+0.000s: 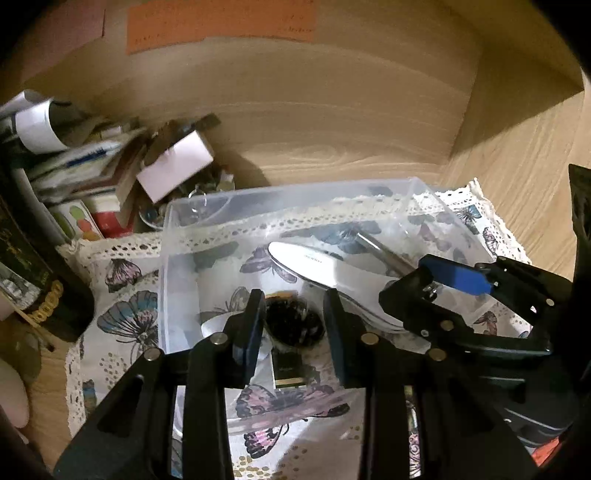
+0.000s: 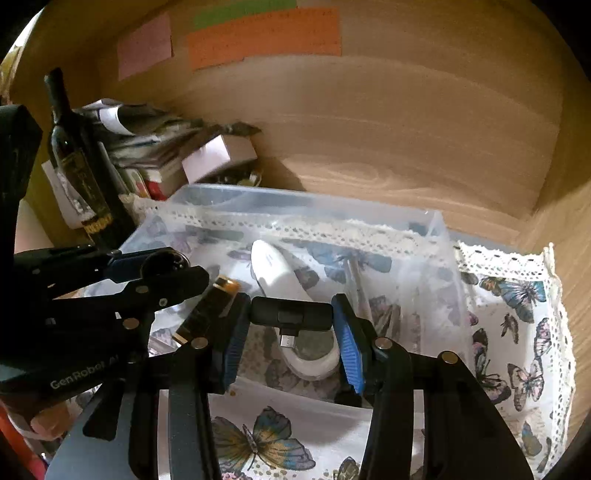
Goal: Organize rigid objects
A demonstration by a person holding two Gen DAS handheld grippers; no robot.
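A clear plastic bin (image 1: pixel 173 221) stands on a butterfly-print cloth (image 1: pixel 122 288); it also shows in the right wrist view (image 2: pixel 439 236). In it lie a table knife (image 1: pixel 306 264) and a spoon. My left gripper (image 1: pixel 293 317) is shut on a black and gold rectangular object (image 1: pixel 291 321), held over the bin. That object shows in the right wrist view (image 2: pixel 207 310). My right gripper (image 2: pixel 290 332) is shut on a small black USB adapter (image 2: pixel 290 314), with its plug pointing down over the bin. The right gripper also shows in the left wrist view (image 1: pixel 436 284).
A dark wine bottle (image 2: pixel 77 166) stands at the left. Behind it is a heap of papers, small boxes and a white box (image 1: pixel 173 168). The wooden back wall (image 1: pixel 332 110) carries coloured paper notes (image 2: pixel 266 35). The cloth (image 2: pixel 517 314) reaches right of the bin.
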